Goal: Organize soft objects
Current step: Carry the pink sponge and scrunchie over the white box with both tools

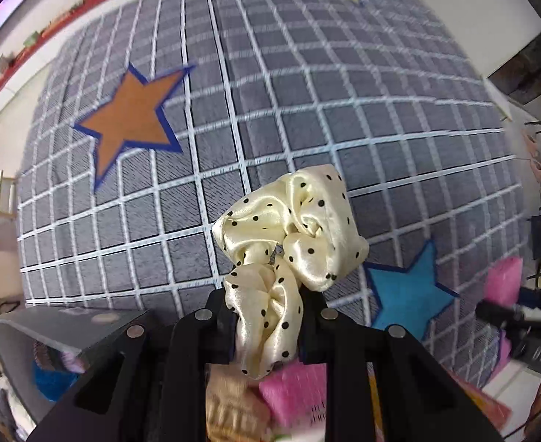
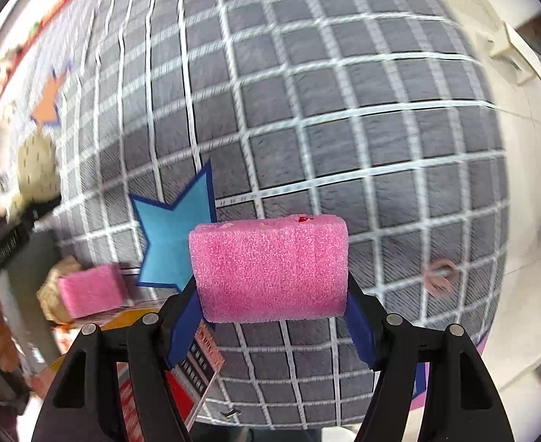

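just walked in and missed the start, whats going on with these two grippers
A person is sorting soft items over a grey grid-patterned rug. The left gripper is shut on a cream satin scrunchie with black dots. The right gripper is shut on a pink foam block, held above the rug. Another pink foam block sits at the left by a blue star.
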{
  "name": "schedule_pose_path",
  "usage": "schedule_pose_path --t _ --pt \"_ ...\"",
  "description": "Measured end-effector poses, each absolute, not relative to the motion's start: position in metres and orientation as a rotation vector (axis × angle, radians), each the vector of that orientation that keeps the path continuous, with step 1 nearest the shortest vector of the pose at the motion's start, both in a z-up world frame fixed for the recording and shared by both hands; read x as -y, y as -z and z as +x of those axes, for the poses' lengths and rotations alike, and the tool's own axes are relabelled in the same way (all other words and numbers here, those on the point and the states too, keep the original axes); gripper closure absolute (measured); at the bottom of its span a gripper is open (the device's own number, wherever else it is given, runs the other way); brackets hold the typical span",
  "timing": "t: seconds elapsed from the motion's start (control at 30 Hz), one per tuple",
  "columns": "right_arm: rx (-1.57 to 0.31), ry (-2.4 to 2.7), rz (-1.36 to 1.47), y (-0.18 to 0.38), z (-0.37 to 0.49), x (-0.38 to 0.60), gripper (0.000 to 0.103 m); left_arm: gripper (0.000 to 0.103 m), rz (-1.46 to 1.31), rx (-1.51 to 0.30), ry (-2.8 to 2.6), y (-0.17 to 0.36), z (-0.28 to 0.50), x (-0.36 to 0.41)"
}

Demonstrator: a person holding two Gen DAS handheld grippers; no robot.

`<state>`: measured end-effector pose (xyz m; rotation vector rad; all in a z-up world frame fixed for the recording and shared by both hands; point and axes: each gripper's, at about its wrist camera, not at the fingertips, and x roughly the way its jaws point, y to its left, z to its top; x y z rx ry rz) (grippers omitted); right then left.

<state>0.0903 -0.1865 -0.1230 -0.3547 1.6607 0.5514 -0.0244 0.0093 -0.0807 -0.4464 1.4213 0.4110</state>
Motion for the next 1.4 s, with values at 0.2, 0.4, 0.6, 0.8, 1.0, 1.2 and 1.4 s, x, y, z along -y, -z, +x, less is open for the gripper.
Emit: schedule_pose_path --t 0.2,0.4,0.6,0.8,1.0,1.2,1.4 --pt "-1.554 -0.581 -0.234 0.050 0.081 0.213 0.032 0.078 -0.437 -1.312 -0.372 0.022 -0.060 0.007" --pt "-1.460 -0.648 -0.207 -0.002 0.031 0.193 0.032 0.078 -0.441 -1.241 -0.359 -0.021 -0.119 0.024" --pt "-1.363 -0.772 -0.285 -0.037 -0.022 0.146 0.032 0.078 -0.469 -1.189 -0.407 -0.048 -0.180 0.024" --pt "-1.312 -0.919 -0.366 -0.053 -0.077 0.093 0.032 0.078 -0.504 -1.141 -0.539 -0.062 -0.250 0.011" --pt "-1.319 -1.051 -0.509 -0.044 -0.143 0.052 0.032 0.078 -0.583 -1.129 -0.678 -0.057 -0.315 0.004" --pt "-1.293 -1.158 -0.662 -0.031 -0.195 0.028 0.032 0.078 -0.649 -1.137 -0.746 -0.047 -0.356 0.010" --pt "-1.287 -1.207 -0.751 -0.022 -0.224 0.018 0.032 0.078 -0.717 -1.134 -0.800 -0.037 -0.381 0.011"
